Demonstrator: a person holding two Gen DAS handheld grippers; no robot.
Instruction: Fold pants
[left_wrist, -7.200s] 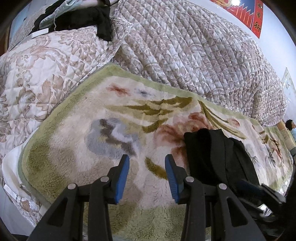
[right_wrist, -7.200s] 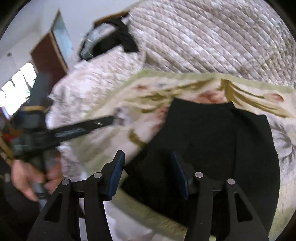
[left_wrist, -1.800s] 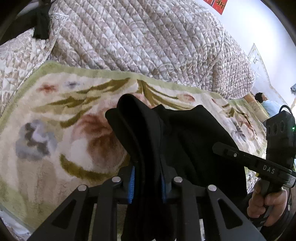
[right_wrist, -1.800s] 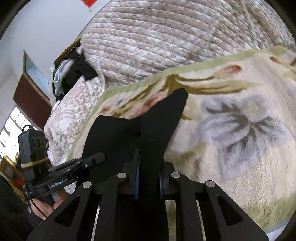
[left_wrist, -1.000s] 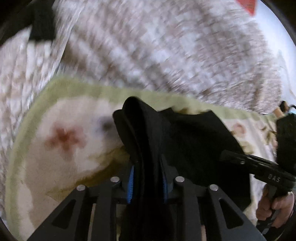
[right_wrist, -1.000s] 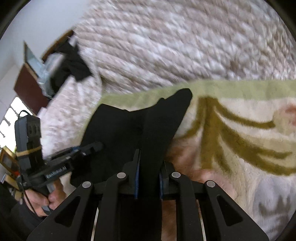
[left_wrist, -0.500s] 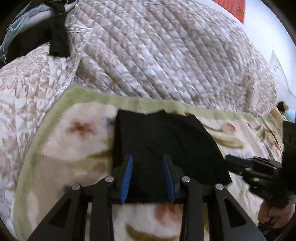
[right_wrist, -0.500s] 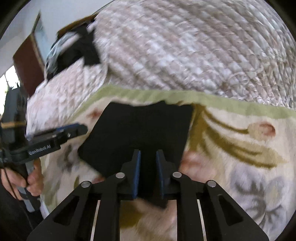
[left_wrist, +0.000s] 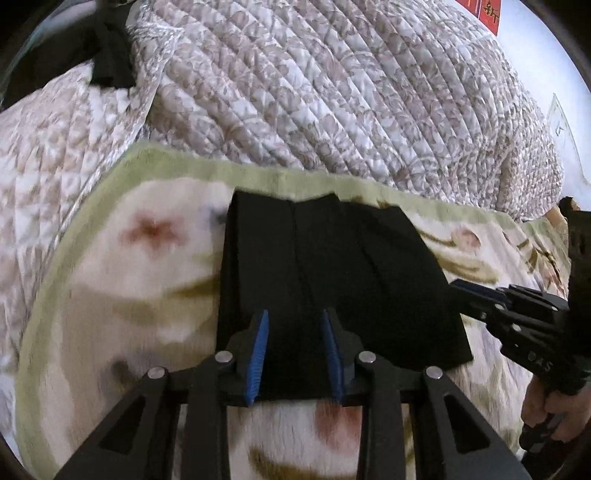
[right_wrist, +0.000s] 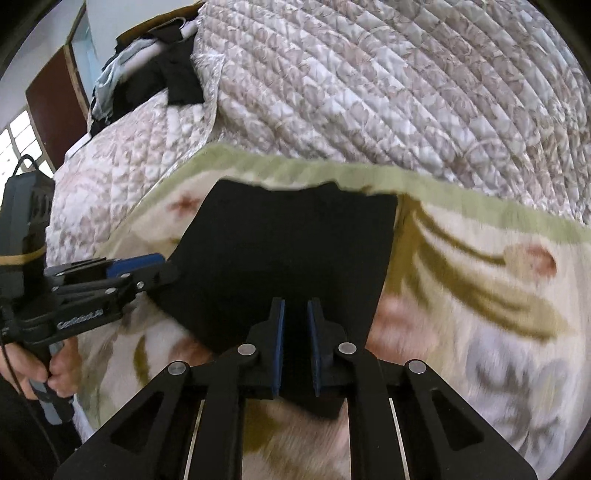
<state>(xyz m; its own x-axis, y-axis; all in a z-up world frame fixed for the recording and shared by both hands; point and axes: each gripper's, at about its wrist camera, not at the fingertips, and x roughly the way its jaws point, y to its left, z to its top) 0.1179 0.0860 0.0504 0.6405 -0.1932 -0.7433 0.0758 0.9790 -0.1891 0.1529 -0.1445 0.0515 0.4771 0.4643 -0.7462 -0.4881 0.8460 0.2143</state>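
Black pants lie folded flat on a flowered blanket, both grippers above their near edge.

The pants (left_wrist: 325, 280) fill the middle of the left wrist view as a flat dark block, their far edge close to the blanket's (left_wrist: 122, 302) green border. The left gripper (left_wrist: 295, 350) stands partly open over the near edge, its blue pads apart and not pinching the cloth. The right gripper (right_wrist: 295, 347) has just been closing to a narrow gap over the pants' near corner; whether it pinches cloth I cannot tell. A quilt (left_wrist: 351, 92) fills the upper frame, with dark clothes (right_wrist: 162, 70) at upper left.
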